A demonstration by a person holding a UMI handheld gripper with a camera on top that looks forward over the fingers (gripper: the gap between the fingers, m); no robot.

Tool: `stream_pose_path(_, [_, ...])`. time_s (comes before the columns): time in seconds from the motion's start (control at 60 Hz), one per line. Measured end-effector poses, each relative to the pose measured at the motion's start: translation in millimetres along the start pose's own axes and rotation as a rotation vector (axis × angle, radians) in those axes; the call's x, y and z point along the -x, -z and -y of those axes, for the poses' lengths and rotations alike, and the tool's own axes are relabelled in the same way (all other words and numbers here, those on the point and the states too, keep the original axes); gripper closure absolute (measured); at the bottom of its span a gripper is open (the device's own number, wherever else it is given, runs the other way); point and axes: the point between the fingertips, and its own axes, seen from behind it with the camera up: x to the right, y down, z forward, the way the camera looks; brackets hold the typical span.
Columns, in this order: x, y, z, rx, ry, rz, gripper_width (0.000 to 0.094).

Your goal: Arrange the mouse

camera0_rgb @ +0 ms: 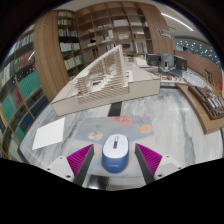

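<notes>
Leftmost, a white sheet [48, 133] lies on the table [170, 125], beside the grey mouse mat [90, 135]. Between the spread fingers of the gripper [113, 157] sits the mouse [113, 150], resting on the mat with a gap to each pad, so nothing is gripped. Judging by this, the grasp comes next: close squarely on its flanks, then lift.

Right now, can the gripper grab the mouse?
Probably yes: the mouse already sits between the open gripper fingers with gaps either side, and nothing blocks them from closing on it.
</notes>
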Motion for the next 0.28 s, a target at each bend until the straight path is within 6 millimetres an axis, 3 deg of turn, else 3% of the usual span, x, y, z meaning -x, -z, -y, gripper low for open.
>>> stream_pose_path(0.117, [-19, 53, 3, -0.046, 0.005, 0.012, 0.0094])
stream_pose_path(0.283, [-80, 117, -21, -0.099, -0.086, -0.024, 0.0098])
